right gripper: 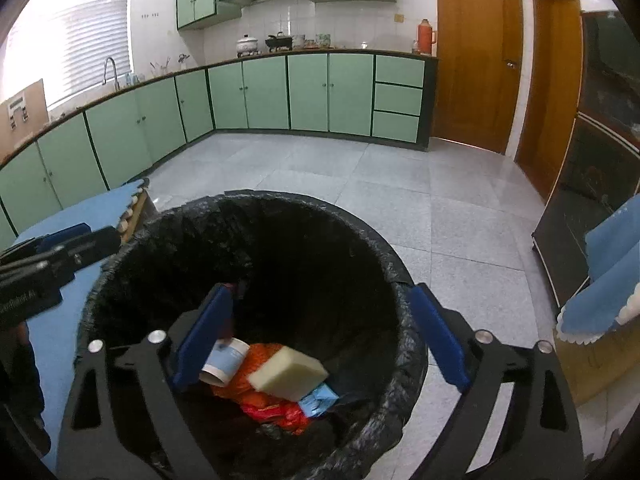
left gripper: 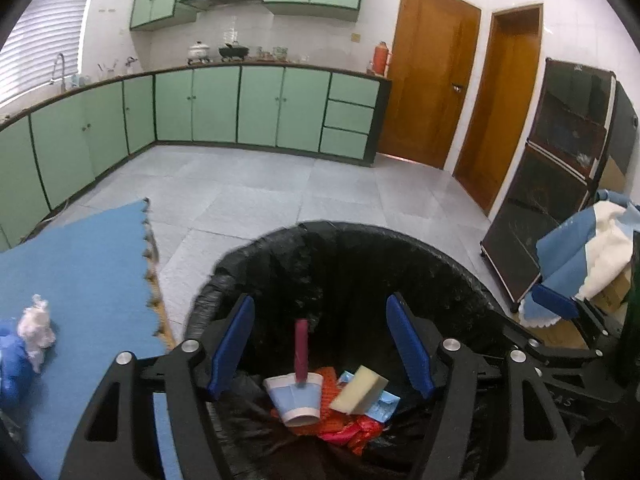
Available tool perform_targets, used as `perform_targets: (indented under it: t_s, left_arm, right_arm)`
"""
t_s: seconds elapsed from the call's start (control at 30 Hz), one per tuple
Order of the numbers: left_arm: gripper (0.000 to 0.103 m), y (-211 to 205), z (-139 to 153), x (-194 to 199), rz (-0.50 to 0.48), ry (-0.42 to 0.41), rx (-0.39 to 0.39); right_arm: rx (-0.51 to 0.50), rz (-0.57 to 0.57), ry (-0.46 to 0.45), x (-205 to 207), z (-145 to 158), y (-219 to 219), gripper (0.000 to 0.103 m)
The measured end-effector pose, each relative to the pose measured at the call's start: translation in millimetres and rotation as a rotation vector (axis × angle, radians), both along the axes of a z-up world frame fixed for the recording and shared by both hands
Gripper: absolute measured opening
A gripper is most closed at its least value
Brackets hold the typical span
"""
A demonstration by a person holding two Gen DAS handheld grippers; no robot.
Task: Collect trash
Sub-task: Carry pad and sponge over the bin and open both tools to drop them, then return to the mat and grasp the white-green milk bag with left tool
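Observation:
A bin lined with a black bag [left gripper: 280, 256] [right gripper: 168, 232] stands on the floor under both grippers. Inside lie a paper cup [left gripper: 298, 398] [right gripper: 226, 362] with a pink straw [left gripper: 301, 350], a pale yellow sponge [left gripper: 360, 390] [right gripper: 288, 372], orange-red wrappers [left gripper: 348, 432] [right gripper: 276, 408] and a light blue wrapper [left gripper: 384, 404] [right gripper: 318, 398]. My left gripper [left gripper: 320, 344] is open and empty above the bin. My right gripper [right gripper: 320, 336] is open and empty above the bin. A crumpled white tissue [left gripper: 36, 326] lies on the blue mat [left gripper: 80, 264] at the left.
Green kitchen cabinets [left gripper: 216, 108] [right gripper: 308, 92] run along the far walls. Wooden doors [left gripper: 432, 84] [right gripper: 476, 56] and a dark cabinet [left gripper: 556, 184] stand at the right. A blue and white cloth [left gripper: 588, 256] [right gripper: 608, 280] lies on a box. The floor is grey tile [left gripper: 280, 192].

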State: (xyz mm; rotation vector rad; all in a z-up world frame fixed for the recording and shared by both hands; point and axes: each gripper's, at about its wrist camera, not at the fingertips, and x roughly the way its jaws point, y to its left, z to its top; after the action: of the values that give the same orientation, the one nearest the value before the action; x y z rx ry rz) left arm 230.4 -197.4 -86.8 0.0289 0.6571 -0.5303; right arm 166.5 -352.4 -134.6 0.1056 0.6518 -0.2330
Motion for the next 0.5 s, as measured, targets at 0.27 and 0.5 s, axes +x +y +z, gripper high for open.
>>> perform_targets:
  t_s: [0.27, 0.5]
  left_arm:
    - [0.074, 77, 36, -33, 0.081, -0.105, 0.013]
    - [0.074, 170, 39, -65, 0.251, -0.115, 0.039]
  right_arm:
    - [0.044, 0.039, -0.072, -19, 38, 41, 0.094]
    - [0.068, 0.148, -0.107, -14, 58, 110, 0.094]
